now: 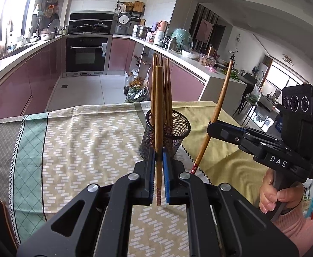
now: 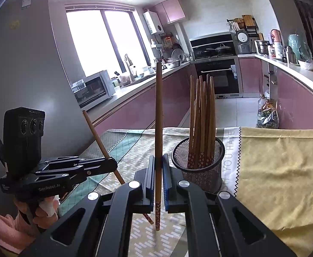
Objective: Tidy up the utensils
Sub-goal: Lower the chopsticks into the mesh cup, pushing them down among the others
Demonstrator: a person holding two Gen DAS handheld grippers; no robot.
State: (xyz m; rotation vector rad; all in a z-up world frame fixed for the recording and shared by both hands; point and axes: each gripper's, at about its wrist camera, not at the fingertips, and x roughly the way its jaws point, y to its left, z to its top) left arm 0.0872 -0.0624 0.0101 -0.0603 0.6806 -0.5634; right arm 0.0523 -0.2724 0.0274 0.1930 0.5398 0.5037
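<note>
Left gripper [image 1: 159, 154] and right gripper [image 2: 159, 162] each pinch one chopstick [image 1: 159, 115] upright — bare cloth [image 1: 81, 132] spreads beside the mesh cup [image 1: 178, 128], its base hidden.

Wooden chopsticks [image 2: 201, 124] upright in black mesh holder [image 2: 197, 165] (two more clamped outside, near it)

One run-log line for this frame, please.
left gripper: shut on chopstick | right gripper: shut on chopstick | cup: holds chopsticks, upright | stage: both held, not yet inserted

Black linkage grippers [image 1: 159, 150], blue pads, silver rivets; "DAS" and "GenRobot.AI" lettering; three-lens camera block; pink sleeves [image 1: 300, 224].
</note>
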